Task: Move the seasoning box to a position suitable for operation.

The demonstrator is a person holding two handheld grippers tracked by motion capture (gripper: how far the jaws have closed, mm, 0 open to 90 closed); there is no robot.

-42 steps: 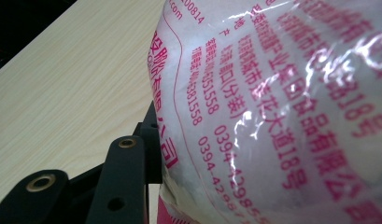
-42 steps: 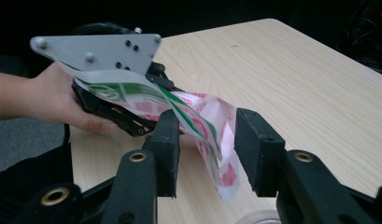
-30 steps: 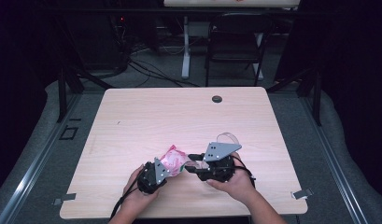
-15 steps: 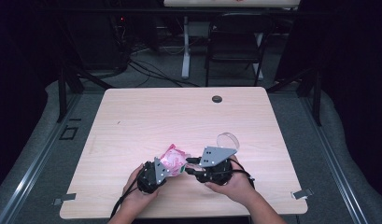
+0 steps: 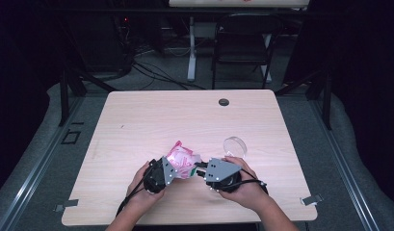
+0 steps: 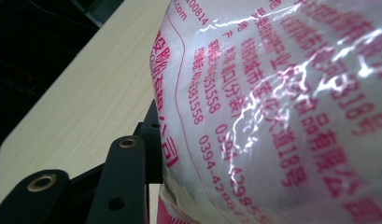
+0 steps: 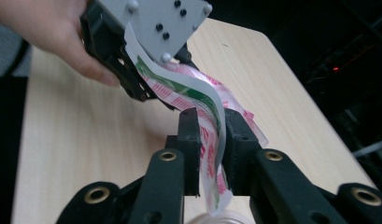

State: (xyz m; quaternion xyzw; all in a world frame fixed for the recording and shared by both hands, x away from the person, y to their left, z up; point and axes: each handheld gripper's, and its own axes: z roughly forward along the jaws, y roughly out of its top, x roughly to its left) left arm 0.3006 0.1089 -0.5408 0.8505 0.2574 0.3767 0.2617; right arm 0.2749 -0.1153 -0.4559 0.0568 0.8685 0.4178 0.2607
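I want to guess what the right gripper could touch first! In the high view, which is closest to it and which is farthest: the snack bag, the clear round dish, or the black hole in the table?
From the right gripper:
1. Snack bag, right at its jaws, just to the left.
2. Clear round dish, a little beyond, on the right.
3. Black hole, far off near the table's back edge.

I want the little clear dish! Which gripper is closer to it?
Right. The right gripper sits just below-left of the clear dish, pinching the pink packet. The left gripper holds the packet's other side, farther from the dish.
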